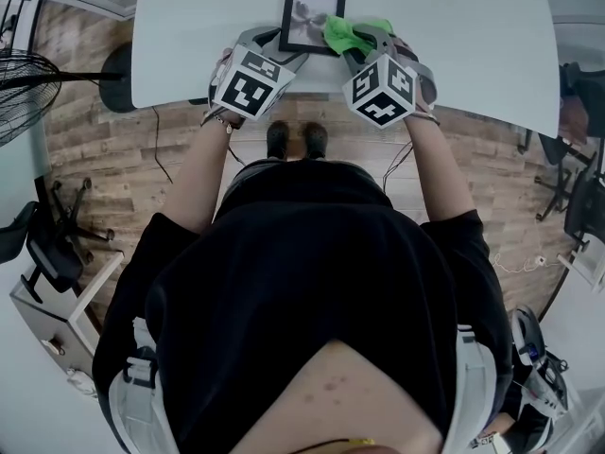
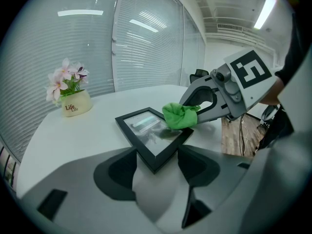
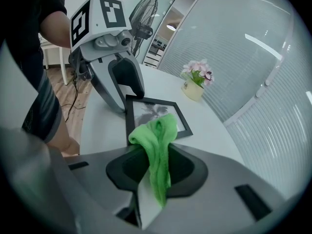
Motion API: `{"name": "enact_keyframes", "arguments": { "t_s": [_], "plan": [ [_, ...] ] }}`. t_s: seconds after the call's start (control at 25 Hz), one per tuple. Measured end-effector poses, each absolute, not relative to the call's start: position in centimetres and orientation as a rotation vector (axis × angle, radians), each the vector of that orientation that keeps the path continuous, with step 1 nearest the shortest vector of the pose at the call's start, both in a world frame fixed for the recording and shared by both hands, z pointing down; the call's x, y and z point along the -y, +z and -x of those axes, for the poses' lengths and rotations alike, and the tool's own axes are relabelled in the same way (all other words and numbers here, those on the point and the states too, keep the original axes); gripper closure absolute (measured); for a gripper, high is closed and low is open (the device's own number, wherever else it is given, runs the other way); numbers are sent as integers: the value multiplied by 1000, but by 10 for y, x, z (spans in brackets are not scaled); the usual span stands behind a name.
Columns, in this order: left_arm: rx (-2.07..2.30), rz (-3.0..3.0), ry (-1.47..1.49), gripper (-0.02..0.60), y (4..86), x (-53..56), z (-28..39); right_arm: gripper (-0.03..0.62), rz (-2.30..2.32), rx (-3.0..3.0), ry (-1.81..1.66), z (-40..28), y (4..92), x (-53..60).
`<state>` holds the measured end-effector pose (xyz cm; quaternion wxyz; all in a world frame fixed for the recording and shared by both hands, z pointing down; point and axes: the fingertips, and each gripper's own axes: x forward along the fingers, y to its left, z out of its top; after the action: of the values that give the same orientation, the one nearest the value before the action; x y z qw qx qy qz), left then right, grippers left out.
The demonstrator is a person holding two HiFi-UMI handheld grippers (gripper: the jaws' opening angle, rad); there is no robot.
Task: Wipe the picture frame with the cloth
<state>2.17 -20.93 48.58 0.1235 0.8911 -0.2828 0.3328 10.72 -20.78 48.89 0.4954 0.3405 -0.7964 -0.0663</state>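
A black picture frame [image 1: 312,17] lies flat on the white table [image 1: 454,36]. My left gripper [image 1: 274,43] reaches its near left corner. In the left gripper view that corner of the frame [image 2: 151,133] sits wedged between the jaws of my left gripper [image 2: 157,162], and both jaws touch its edges. My right gripper [image 1: 364,38] is shut on a green cloth [image 1: 350,34], whose bunched end rests on the frame's right side. The right gripper view shows the cloth [image 3: 156,150] pinched between the jaws and hanging over the frame [image 3: 151,116].
A cream pot of pink flowers [image 2: 74,104] stands on the table beyond the frame. A floor fan [image 1: 19,83] and an office chair [image 1: 57,244] are at the left, off the table. The table's near edge runs just under both grippers.
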Motion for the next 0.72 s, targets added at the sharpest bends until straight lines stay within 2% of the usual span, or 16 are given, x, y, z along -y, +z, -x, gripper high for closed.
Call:
{"name": "enact_keyframes", "arguments": {
  "t_s": [0.72],
  "plan": [
    [829,-2589,981,307,489,209,-18,499,-710,1921,-155,-100,489,187]
  ]
}}
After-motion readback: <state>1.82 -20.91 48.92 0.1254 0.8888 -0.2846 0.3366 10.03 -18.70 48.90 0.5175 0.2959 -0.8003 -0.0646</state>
